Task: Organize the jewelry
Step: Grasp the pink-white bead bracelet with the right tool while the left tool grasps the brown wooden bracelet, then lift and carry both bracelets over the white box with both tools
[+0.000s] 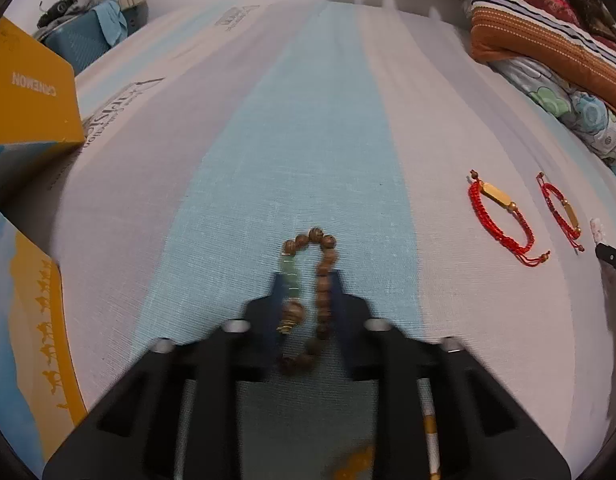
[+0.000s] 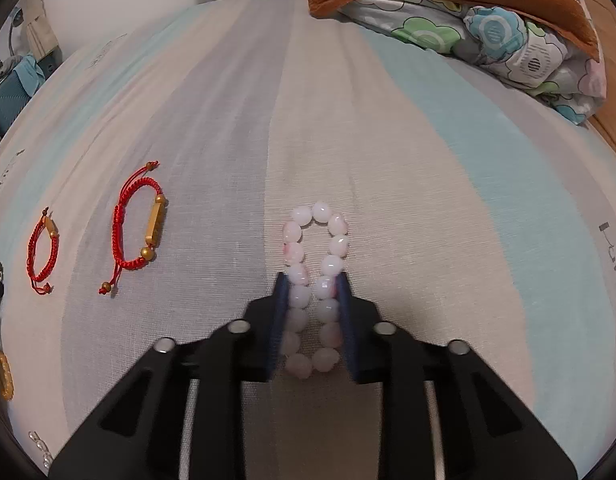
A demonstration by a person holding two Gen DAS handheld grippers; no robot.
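Note:
In the left wrist view my left gripper (image 1: 308, 280) is shut on a brown wooden bead bracelet (image 1: 322, 264) with a pale green stone, squeezed into a long loop above the striped bedsheet (image 1: 308, 140). In the right wrist view my right gripper (image 2: 313, 282) is shut on a pale pink bead bracelet (image 2: 314, 240), its loop pressed narrow between the pads. Two red cord bracelets with gold bars lie on the sheet between the grippers: a larger one (image 2: 138, 226) and a smaller one (image 2: 42, 252). They also show in the left wrist view, one (image 1: 502, 216) beside the other (image 1: 562, 212).
Yellow cardboard boxes (image 1: 28, 92) stand at the left edge of the bed. Folded quilts and pillows (image 2: 488, 20) are piled at the far right. A gold bracelet (image 2: 3, 374) and a small silver piece (image 2: 40, 446) lie at the lower left of the right wrist view.

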